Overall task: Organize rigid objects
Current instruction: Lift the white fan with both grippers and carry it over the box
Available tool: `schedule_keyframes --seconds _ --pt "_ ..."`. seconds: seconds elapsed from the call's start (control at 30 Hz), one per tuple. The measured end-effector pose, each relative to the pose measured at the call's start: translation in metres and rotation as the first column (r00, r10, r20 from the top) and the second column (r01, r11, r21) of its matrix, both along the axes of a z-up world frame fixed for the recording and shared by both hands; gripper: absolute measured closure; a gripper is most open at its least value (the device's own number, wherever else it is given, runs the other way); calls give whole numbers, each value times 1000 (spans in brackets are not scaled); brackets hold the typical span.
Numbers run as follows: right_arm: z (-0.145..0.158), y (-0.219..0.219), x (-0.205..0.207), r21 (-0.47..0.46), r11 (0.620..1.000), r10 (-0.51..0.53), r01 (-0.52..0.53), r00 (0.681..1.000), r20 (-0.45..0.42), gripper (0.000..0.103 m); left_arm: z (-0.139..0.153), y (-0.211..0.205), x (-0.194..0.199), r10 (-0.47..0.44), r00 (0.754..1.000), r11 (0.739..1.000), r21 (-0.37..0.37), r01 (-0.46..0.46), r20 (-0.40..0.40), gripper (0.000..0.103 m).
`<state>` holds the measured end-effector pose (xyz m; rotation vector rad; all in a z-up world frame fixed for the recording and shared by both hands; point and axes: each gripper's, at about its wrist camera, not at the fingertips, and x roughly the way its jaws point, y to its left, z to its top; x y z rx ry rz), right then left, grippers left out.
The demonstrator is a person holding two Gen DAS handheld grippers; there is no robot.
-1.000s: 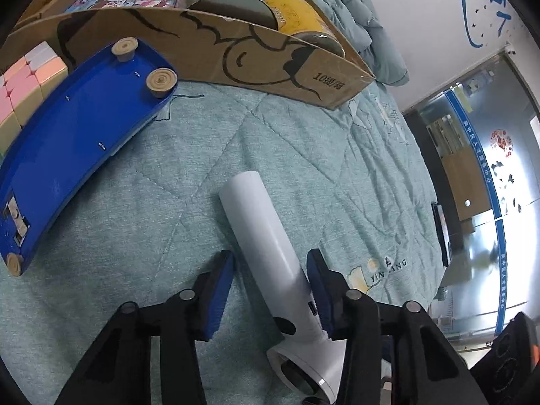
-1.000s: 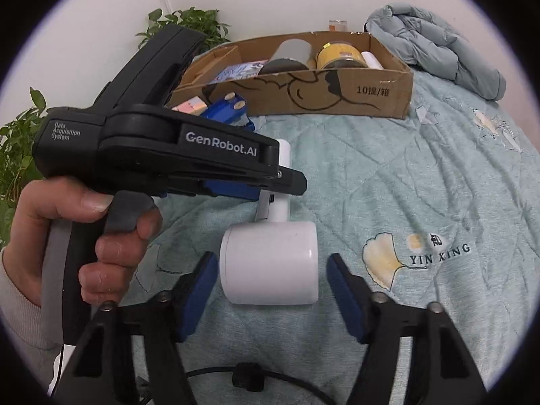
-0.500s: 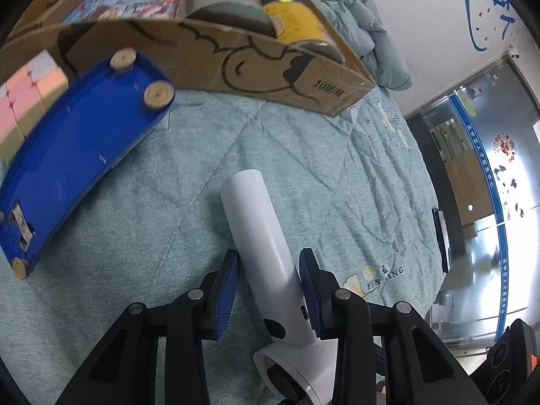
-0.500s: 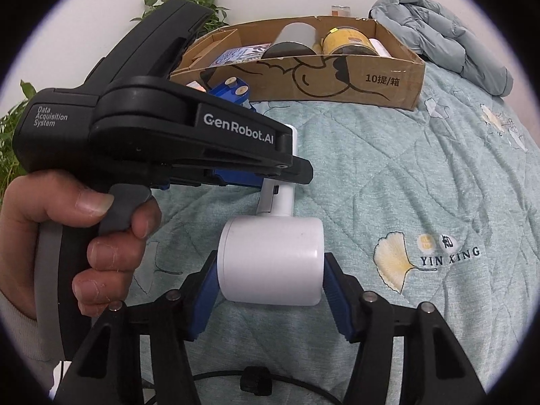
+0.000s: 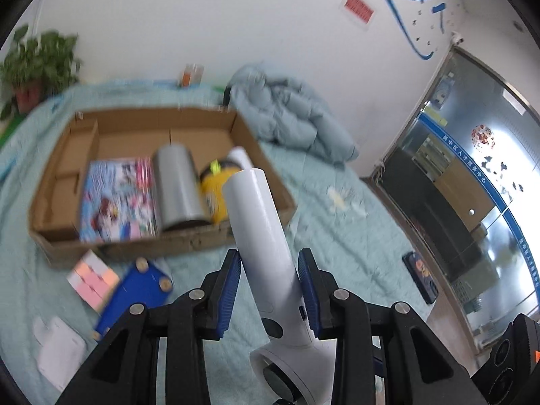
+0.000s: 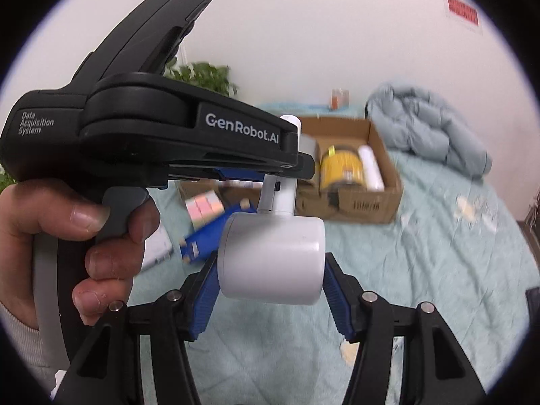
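Note:
A white hair dryer hangs in the air above the teal quilt, carried by both grippers. My left gripper is shut on its handle, which points up and away toward the cardboard box. In the right wrist view my right gripper is shut on the dryer's barrel, with a blue pad pressed on each end. A hand holds the left gripper just above and behind that barrel. The box holds a magazine, a grey cylinder, a yellow can and a white roll.
On the quilt in front of the box lie a pink block cube, a blue curved toy and a white item. A grey-blue jacket is heaped behind the box. A phone lies near the bed's right edge. A potted plant stands at the far left.
Both grippers closed on the dryer, the left on the handle and the right on the barrel. They then raised it off the quilt, so the box's inside is in sight.

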<state>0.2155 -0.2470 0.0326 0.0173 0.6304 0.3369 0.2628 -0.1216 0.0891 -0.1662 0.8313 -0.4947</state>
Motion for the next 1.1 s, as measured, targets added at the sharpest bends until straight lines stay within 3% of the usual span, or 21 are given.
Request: schedule_keyframes --seconds 0.13,0.4,0.67,0.83,1.1 --pt "29 5 -1 17 1000 3 -4 997 81 46 45 9 -8 14 995 1000 21 -16 100 71" --pt "68 28 12 31 998 52 -58 984 172 46 109 40 -7 49 980 997 55 -61 193 71" --pt "97 49 49 56 993 96 -108 978 184 46 152 80 30 84 976 993 59 -98 201 71" --pt "98 68 83 60 991 112 -121 984 137 46 149 108 83 92 986 993 55 -100 141 71" --pt "74 91 147 67 990 123 -123 992 2 46 97 142 171 80 997 997 21 -80 11 71"
